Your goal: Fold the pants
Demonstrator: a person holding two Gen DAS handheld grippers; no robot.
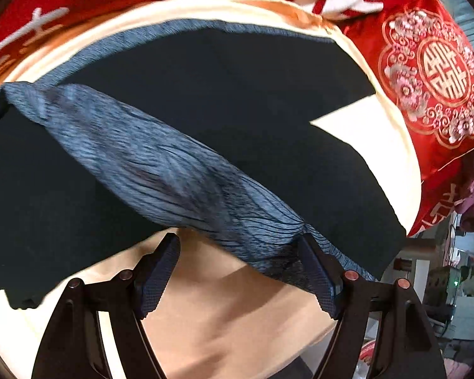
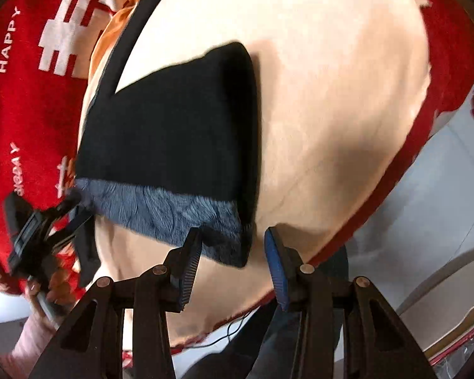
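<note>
Dark navy pants [image 1: 205, 104] lie on a cream sheet [image 1: 224, 315]. Their grey-blue ribbed waistband [image 1: 161, 170] runs diagonally across the left wrist view. My left gripper [image 1: 240, 274] is open, its right finger touching the waistband's near end. In the right wrist view the pants [image 2: 173, 126] lie doubled over, with the waistband [image 2: 161, 211] along their near edge. My right gripper [image 2: 233, 265] is open just in front of the waistband's near right corner. The left gripper also shows in the right wrist view [image 2: 69, 218] at the waistband's left end.
A red blanket with white characters [image 2: 31, 94] lies under the cream sheet. A red embroidered cushion [image 1: 433, 72] sits at the right in the left wrist view. The bed edge and white floor [image 2: 426, 195] are to the right.
</note>
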